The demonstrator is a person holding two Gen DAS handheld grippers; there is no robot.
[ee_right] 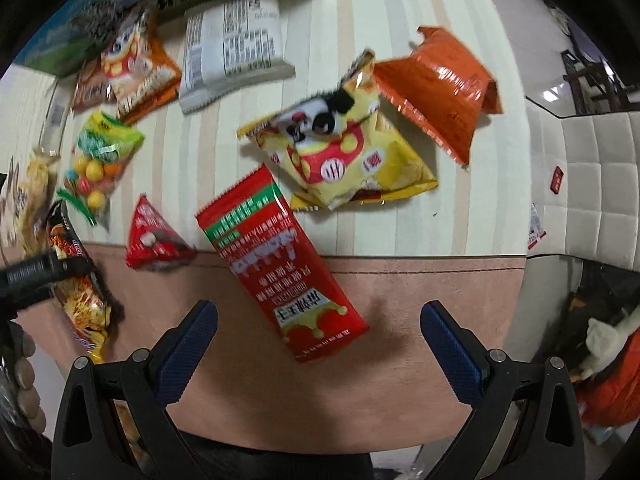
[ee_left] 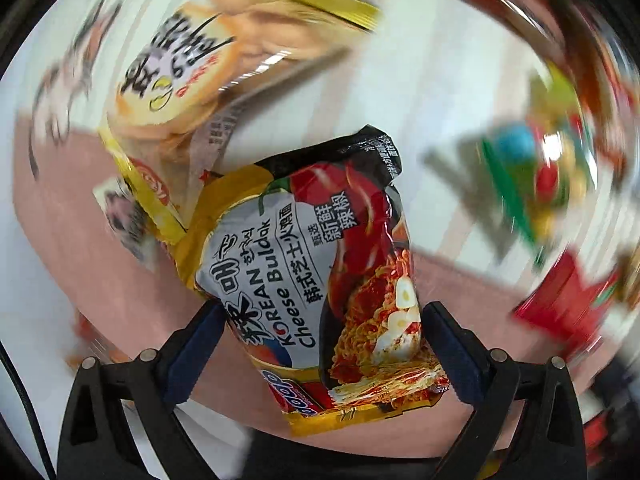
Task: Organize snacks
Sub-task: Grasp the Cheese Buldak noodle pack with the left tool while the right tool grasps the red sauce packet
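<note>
Blue rubber pads line the black fingers of both hand-held grippers. In the left wrist view, the left gripper (ee_left: 322, 344) is clamped on a noodle packet (ee_left: 320, 280), its two pads pressing the packet's sides. The packet is black, red and yellow, printed with "Korean Buldak Cheese" and a picture of noodles, and it is lifted above a pink strip of cloth (ee_left: 100, 248). Just behind it, touching its upper left corner, lies a yellow-edged snack bag (ee_left: 188, 80) with large dark lettering. The rest of this view is blurred by motion; a bag of coloured sweets (ee_left: 532, 176) and a red packet (ee_left: 568, 304) show faintly at the right.

In the right wrist view, the right gripper (ee_right: 319, 344) is wide apart and holds nothing. Between and just beyond its fingers lies a long red packet (ee_right: 280, 264), half on the pink strip (ee_right: 440, 288) and half on a cream striped cloth (ee_right: 400, 216). Beyond it lie a yellow cartoon bag (ee_right: 344, 152), an orange bag (ee_right: 436, 84) and a white packet (ee_right: 232, 44). To the left are a small red triangular packet (ee_right: 154, 240) and a bag of coloured sweets (ee_right: 98, 160). At the far left edge, the other gripper holds the noodle packet (ee_right: 80, 300), with a hand (ee_right: 24, 384) below it.
</note>
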